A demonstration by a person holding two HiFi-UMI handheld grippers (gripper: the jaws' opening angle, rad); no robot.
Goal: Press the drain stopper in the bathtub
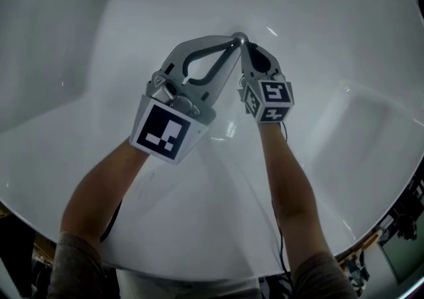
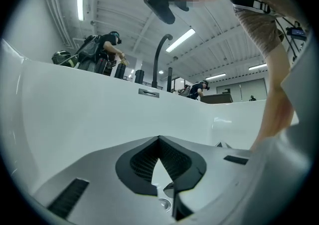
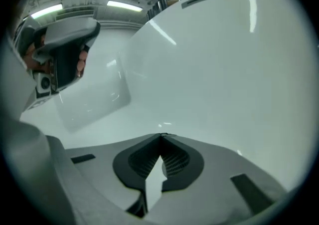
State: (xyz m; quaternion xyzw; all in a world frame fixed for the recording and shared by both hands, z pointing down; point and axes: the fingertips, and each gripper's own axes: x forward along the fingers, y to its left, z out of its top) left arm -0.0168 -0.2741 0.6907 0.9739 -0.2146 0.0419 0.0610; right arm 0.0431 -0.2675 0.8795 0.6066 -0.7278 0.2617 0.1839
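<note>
My left gripper (image 1: 233, 44) and right gripper (image 1: 245, 50) are both pinched closed and empty, tips meeting at upper centre. The drain stopper (image 2: 164, 204) shows low centre in the left gripper view. Hazard: off-centre pressure may skid my tips across the slick bathtub (image 1: 318, 59).

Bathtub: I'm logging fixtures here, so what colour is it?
The bathtub is plain glossy white, with no pattern; the head view shows it best.

Glossy smooth tub (image 1: 331, 46); matt grey plastic fingers (image 2: 89, 169), ribbed blk pads (image 2: 142, 161).
</note>
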